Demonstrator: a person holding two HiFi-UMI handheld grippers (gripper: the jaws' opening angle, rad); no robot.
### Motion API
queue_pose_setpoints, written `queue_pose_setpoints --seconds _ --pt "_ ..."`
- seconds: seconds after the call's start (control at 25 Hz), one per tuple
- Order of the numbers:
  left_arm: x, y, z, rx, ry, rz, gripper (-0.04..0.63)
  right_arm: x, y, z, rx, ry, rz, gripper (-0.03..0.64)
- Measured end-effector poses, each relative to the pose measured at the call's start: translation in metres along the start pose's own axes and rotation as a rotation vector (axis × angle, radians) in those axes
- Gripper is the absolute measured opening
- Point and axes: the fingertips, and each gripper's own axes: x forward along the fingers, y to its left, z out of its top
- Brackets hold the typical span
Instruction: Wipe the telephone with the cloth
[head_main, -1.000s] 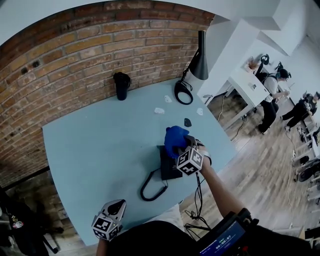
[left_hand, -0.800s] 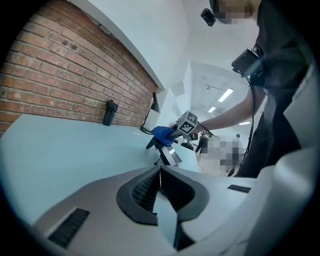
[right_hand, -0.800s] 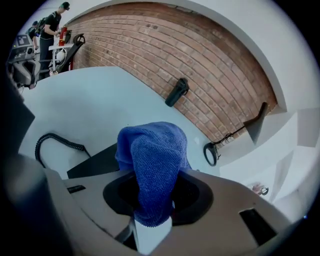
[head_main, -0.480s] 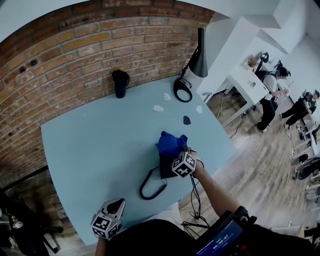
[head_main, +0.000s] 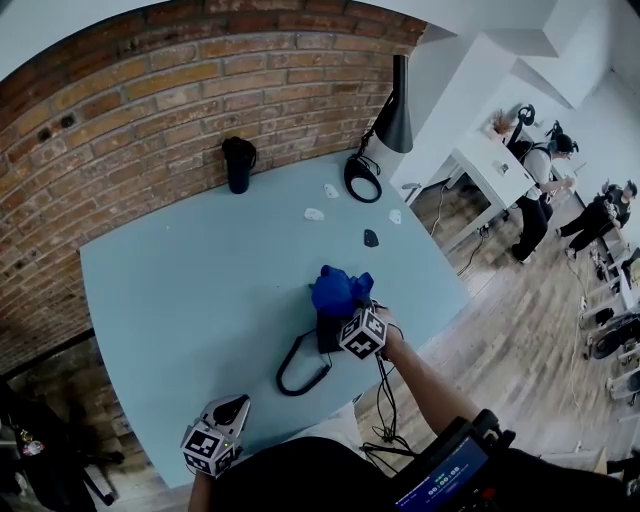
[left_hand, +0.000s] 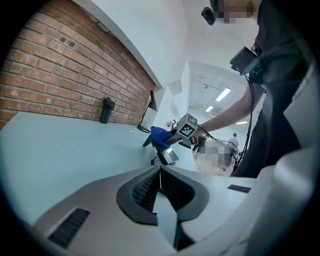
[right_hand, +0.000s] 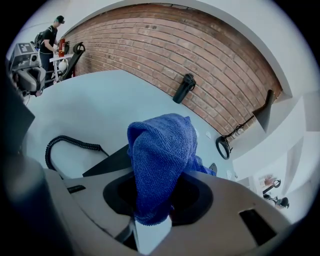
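Observation:
A black telephone (head_main: 329, 334) lies near the front right of the light blue table (head_main: 190, 290), and its coiled cord (head_main: 300, 366) loops toward me. My right gripper (head_main: 346, 306) is shut on a blue cloth (head_main: 338, 288), which it holds down on the telephone's far end. In the right gripper view the cloth (right_hand: 160, 160) bulges up out of the jaws and hides the fingertips, with the telephone (right_hand: 112, 160) and cord (right_hand: 65, 144) beneath. My left gripper (head_main: 235, 408) hovers at the table's near edge, shut and holding nothing, well apart from the telephone (left_hand: 168, 155).
A black cylinder (head_main: 238, 165) stands by the brick wall. A black desk lamp (head_main: 396, 112) with a ring base (head_main: 362, 180) sits at the far right corner. Small white bits (head_main: 314, 214) and a dark one (head_main: 371, 238) lie beyond the telephone. People (head_main: 545, 190) stand far right.
My right gripper has drawn the cloth a little to the left and nearer across the telephone. The left gripper has stayed put.

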Motion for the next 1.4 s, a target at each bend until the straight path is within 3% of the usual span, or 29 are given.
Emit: queue_pose_setpoints --seconds 1.4 --pt "0.004 -0.003 -0.001 0.004 0.008 -0.024 0.02 -0.009 0.04 -0.021 0.023 0.003 0.036 0.144"
